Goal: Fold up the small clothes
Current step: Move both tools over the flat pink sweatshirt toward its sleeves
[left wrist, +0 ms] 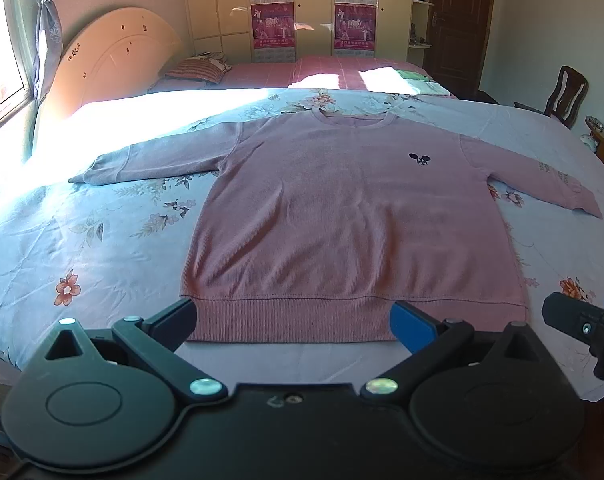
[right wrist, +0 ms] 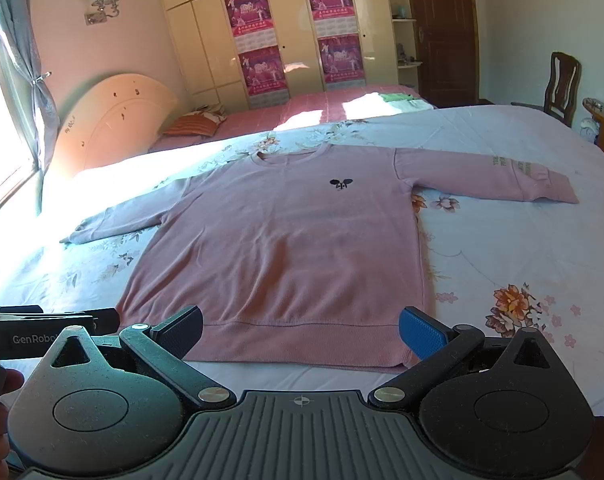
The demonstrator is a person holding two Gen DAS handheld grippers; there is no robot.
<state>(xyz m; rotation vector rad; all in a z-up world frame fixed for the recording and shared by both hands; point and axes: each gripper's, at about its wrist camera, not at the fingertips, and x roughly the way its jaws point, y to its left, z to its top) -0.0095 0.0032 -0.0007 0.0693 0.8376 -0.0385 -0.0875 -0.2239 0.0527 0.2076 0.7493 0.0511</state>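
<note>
A pink long-sleeved sweater (left wrist: 342, 208) lies flat, front up, on the floral bedsheet (left wrist: 82, 248), both sleeves spread out sideways. It has a small black emblem (left wrist: 421, 159) on the chest. It also shows in the right wrist view (right wrist: 286, 248). My left gripper (left wrist: 294, 320) is open and empty, hovering just in front of the ribbed bottom hem. My right gripper (right wrist: 300, 334) is open and empty, also just in front of the hem, toward its right half. The right gripper's tip shows in the left wrist view (left wrist: 582, 320).
The bed's wooden headboard (left wrist: 114, 56) stands at the left by a bright window. A second bed with a striped pillow (left wrist: 198, 68) lies behind. Wardrobes with posters (left wrist: 270, 4) line the back wall. A wooden chair (right wrist: 562, 84) stands at the right.
</note>
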